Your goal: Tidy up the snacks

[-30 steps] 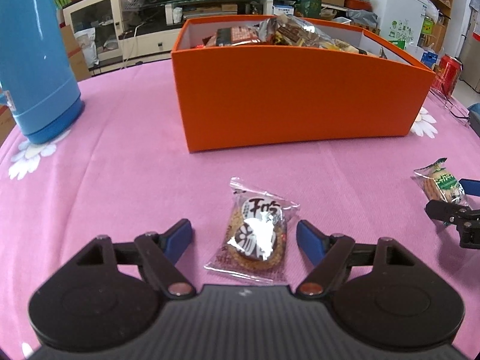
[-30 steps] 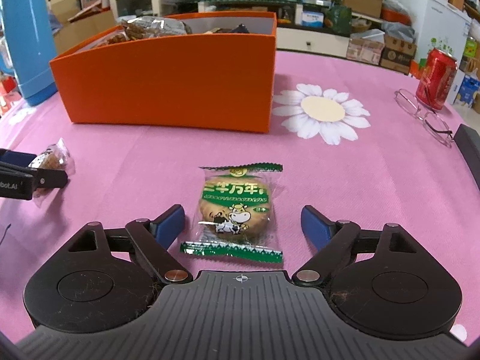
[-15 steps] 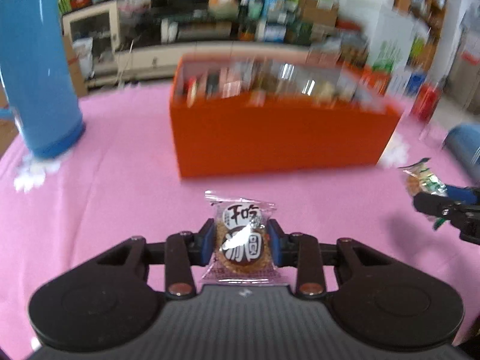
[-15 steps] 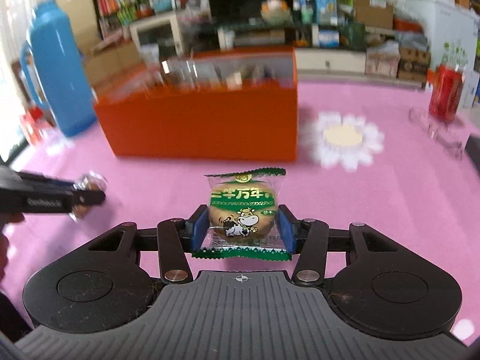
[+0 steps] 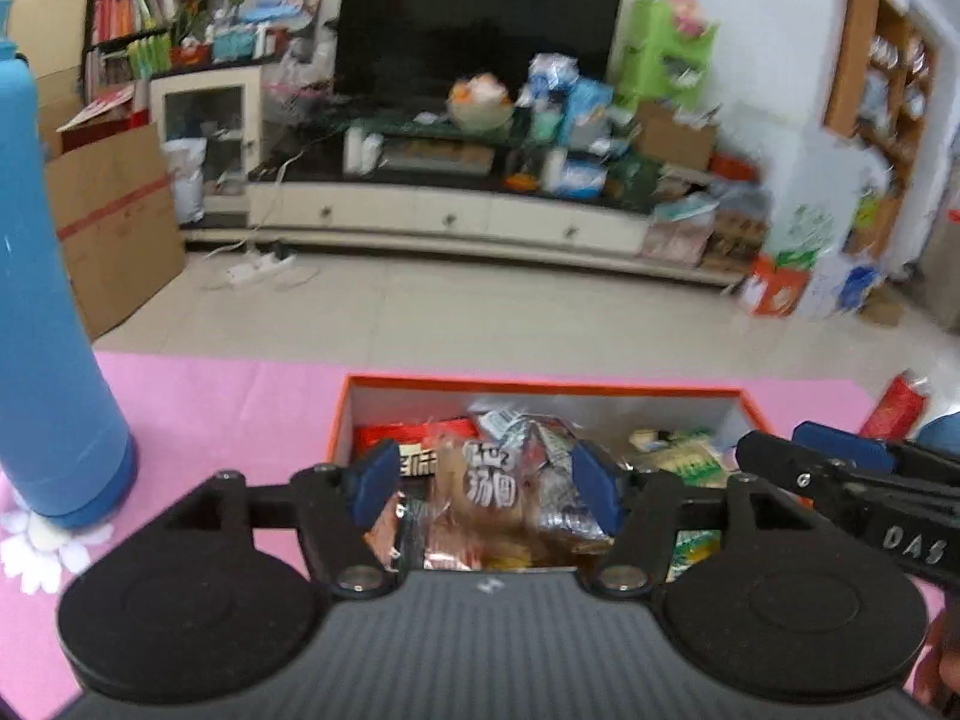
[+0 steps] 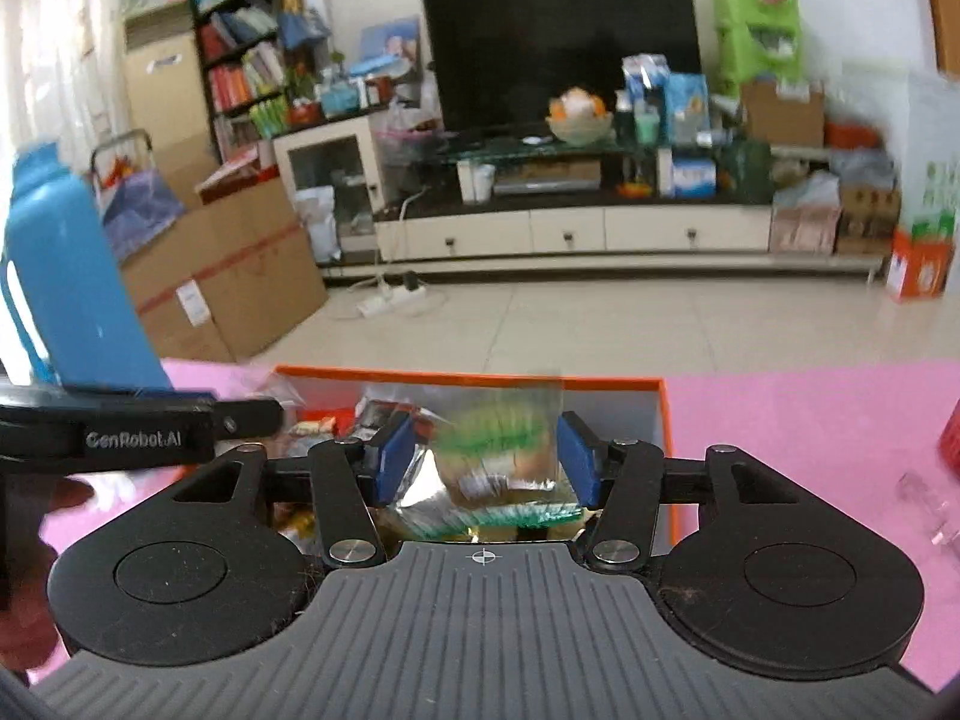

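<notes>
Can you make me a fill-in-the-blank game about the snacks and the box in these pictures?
1. The snacks are going into a box whose color is ____.
2. The tall bottle on the table is ____.
3. The cloth on the table is ____.
4. The blurry snack between the fingers of the right gripper has a wrapper that is ____.

Missing words: orange; blue; pink; green

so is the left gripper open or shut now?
Open. The left gripper has its blue fingers spread wide over the orange box, with the brown cookie packet loose between them.
</notes>
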The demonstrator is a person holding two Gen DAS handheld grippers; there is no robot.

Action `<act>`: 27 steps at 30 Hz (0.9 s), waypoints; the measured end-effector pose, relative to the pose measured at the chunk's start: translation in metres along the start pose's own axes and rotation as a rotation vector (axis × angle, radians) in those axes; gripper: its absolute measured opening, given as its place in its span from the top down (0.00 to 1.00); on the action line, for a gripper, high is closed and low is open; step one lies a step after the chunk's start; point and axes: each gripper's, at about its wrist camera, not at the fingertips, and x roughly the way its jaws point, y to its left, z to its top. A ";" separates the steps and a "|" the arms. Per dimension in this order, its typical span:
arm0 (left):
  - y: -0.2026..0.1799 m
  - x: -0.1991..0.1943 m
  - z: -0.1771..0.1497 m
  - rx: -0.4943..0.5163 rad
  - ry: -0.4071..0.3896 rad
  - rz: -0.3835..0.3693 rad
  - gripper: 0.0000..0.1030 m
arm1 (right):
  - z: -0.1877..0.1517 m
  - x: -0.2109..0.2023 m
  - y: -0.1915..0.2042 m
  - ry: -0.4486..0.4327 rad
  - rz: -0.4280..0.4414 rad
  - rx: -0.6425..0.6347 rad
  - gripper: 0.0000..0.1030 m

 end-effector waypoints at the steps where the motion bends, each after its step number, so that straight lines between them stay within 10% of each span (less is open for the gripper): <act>1: 0.003 -0.008 -0.005 0.009 -0.006 -0.004 0.37 | -0.002 -0.007 -0.002 -0.021 0.019 0.014 0.60; 3: 0.007 -0.027 -0.024 0.026 -0.007 0.008 0.36 | -0.014 -0.028 -0.005 -0.056 0.015 0.009 0.26; 9: 0.023 -0.076 -0.094 0.043 0.039 0.075 0.30 | -0.083 -0.098 -0.040 -0.050 -0.116 0.089 0.12; 18: 0.039 -0.071 -0.134 0.014 0.124 0.177 0.29 | -0.157 -0.140 -0.083 0.069 -0.248 0.368 0.12; 27: 0.004 -0.094 -0.130 0.059 0.058 0.140 0.25 | -0.134 -0.123 -0.010 0.135 -0.241 0.148 0.09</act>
